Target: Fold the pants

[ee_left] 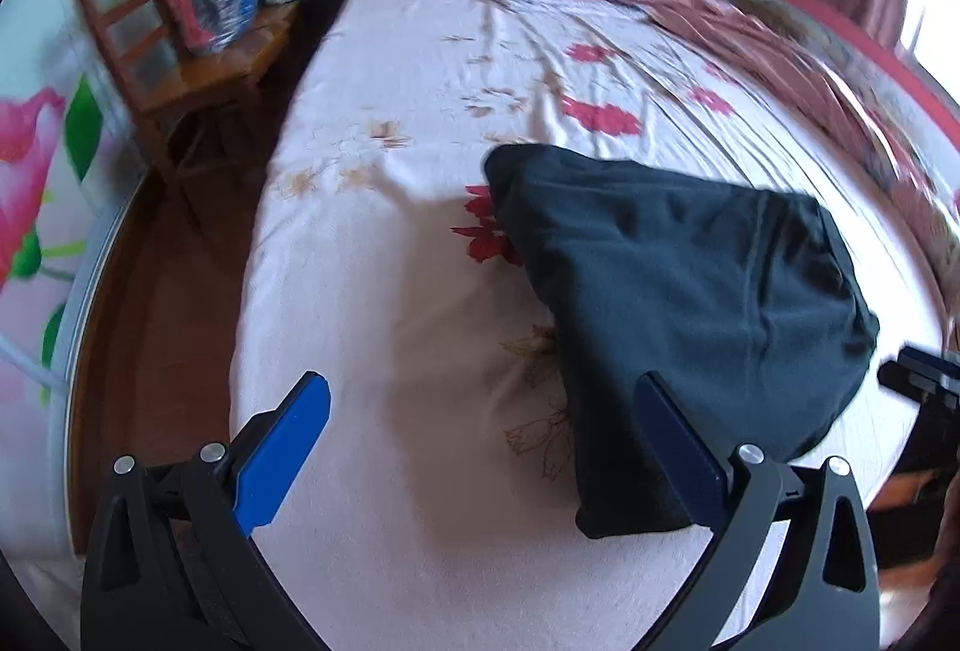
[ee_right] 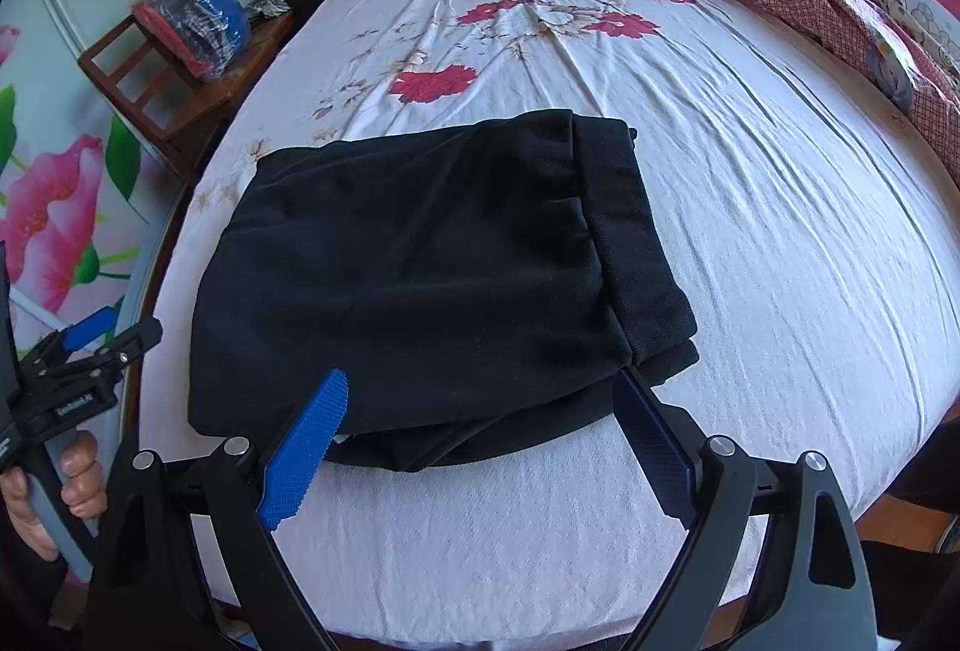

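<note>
1. Looking at the black pants (ee_right: pixel 420 267) lying on the bed (ee_right: pixel 750 231), already folded into a thick, squarish pile near the front edge.
2. Holding the right hand-held gripper (ee_right: pixel 480 441) just over the near edge of the pile, jaws wide apart, nothing between them.
3. Keeping the left hand-held gripper (ee_left: pixel 486 447) off to the side of the pile, jaws wide apart too, gripping nothing, one finger (ee_left: pixel 672 447) just beside the cloth.
4. Judging the folding as nearly done, maybe one last fold or just a tidy-up left.
5. Going slowly now, so as not to be dragging the layers out of line.
6. Pinching all the layers at a corner together, not only the top one, if folding again.
7. Lifting both near corners evenly and laying them flat on the far edge.
8. Smoothing the sticking-out bit at the near right corner (ee_right: pixel 672 357).
</note>
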A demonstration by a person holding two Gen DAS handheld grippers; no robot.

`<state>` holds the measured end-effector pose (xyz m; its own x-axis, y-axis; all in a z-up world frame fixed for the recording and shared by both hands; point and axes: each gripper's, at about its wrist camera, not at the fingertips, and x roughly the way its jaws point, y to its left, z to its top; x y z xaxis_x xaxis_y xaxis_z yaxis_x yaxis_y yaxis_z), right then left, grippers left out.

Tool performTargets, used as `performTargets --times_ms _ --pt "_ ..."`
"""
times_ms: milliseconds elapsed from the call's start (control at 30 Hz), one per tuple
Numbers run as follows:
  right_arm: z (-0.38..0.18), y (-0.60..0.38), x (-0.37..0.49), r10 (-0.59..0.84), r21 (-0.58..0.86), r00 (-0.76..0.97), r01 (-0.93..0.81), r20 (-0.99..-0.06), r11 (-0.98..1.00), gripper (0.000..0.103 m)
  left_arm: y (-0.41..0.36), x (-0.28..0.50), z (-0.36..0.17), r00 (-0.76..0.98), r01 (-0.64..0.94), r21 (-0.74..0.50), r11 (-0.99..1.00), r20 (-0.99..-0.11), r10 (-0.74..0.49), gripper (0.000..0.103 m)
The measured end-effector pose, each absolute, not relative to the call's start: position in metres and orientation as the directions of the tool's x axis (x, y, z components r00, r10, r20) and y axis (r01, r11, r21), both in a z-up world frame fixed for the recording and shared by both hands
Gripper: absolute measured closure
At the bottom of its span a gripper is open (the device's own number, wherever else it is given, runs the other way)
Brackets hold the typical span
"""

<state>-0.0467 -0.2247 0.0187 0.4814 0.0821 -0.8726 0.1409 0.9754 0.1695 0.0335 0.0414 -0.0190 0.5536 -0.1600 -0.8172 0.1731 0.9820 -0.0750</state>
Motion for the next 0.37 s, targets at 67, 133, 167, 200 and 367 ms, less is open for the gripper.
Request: performTargets --times_ms 67,133,167,200,367 --pt "0.0176 -0.2227 -0.0478 0.076 0.162 0.477 0.142 -0.876 0.977 0.014 0.0399 0.0316 -0.0199 0.560 0.176 -0.054 0.983 -0.816 -0.145 0.002" --pt "0.0156 -0.2224 -0.0482 0.088 0.171 0.468 0.139 -0.880 0.975 0.014 0.0392 0.0318 -0.0215 0.555 0.172 -0.047 0.984 -0.821 -0.136 0.002" --pt "0.0152 -0.2222 -0.0489 0.090 0.175 0.467 0.140 -0.880 0.975 0.014 0.0382 0.0318 -0.0214 0.556 0.176 -0.036 0.984 -0.821 -0.130 0.002" --pt "0.0152 -0.2221 -0.0498 0.091 0.175 0.468 0.140 -0.879 0.975 0.014 0.0359 0.0325 -0.0215 0.547 0.192 -0.024 0.981 -0.827 -0.127 0.002" --pt "0.0158 -0.2233 -0.0517 0.099 0.186 0.469 0.143 -0.878 0.972 0.014 0.0365 0.0361 -0.0169 0.549 0.182 -0.018 0.983 -0.827 -0.116 0.002"
